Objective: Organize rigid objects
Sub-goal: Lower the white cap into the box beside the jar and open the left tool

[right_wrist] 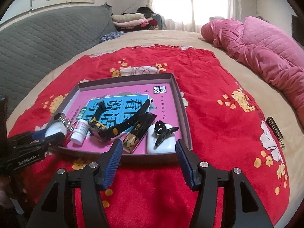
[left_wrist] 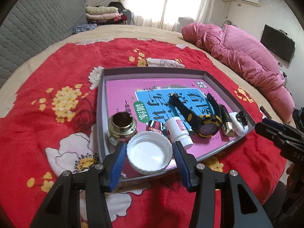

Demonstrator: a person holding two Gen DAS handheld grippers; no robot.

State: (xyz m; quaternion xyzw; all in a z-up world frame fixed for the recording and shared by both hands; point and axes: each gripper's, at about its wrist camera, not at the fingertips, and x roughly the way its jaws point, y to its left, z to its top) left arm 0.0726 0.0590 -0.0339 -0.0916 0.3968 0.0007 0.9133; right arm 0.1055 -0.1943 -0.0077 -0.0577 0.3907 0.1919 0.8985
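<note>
My left gripper is shut on a white screw cap, held mouth up over the near left corner of the grey tray. The tray holds a pink and blue book, a gold-necked jar, a white pill bottle, a black and yellow watch, a gold and black bar and a white case with a black hair claw on it. My right gripper stands open just before the tray's near rim, nothing between its pads.
The tray lies on a red floral blanket over a bed. A black strip with gold lettering lies on the blanket to the right. A pink quilt is bunched at the far right, and a grey quilted cushion rises at the left.
</note>
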